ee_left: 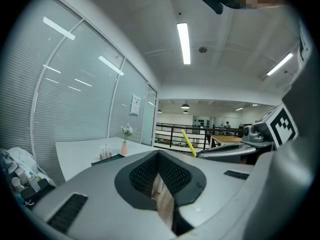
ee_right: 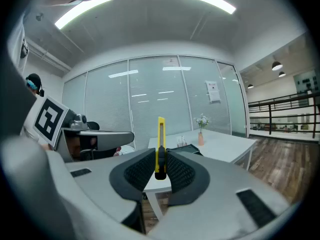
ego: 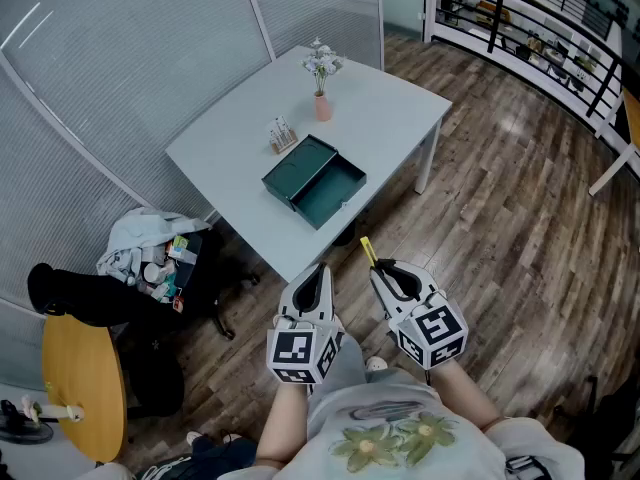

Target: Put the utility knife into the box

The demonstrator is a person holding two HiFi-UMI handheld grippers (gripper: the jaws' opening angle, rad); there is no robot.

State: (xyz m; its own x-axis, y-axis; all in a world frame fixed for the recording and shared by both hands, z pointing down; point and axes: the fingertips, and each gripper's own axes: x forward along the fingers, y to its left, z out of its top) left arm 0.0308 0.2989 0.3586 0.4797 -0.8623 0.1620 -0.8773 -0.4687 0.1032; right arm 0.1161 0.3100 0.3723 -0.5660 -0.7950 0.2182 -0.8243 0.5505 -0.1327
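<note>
An open teal box (ego: 313, 181) lies on the white table (ego: 385, 118), well ahead of both grippers. The yellow utility knife (ego: 367, 251) stands upright between the pads of my right gripper (ego: 383, 268), which is shut on its black lower end. In the right gripper view the knife (ee_right: 160, 139) sticks up out of my right gripper (ee_right: 161, 160), with the box (ee_right: 184, 147) beyond it. My left gripper (ego: 322, 268) hangs beside it, below the table's near corner. My left gripper (ee_left: 158, 155) has its pads together at the tip and holds nothing.
A pink vase with flowers (ego: 322, 96) and a small rack of bottles (ego: 283, 135) stand on the table behind the box. Bags and clutter (ego: 150, 253) lie on the floor at left by a yellow round table (ego: 85, 383). A railing (ego: 520, 28) runs at upper right.
</note>
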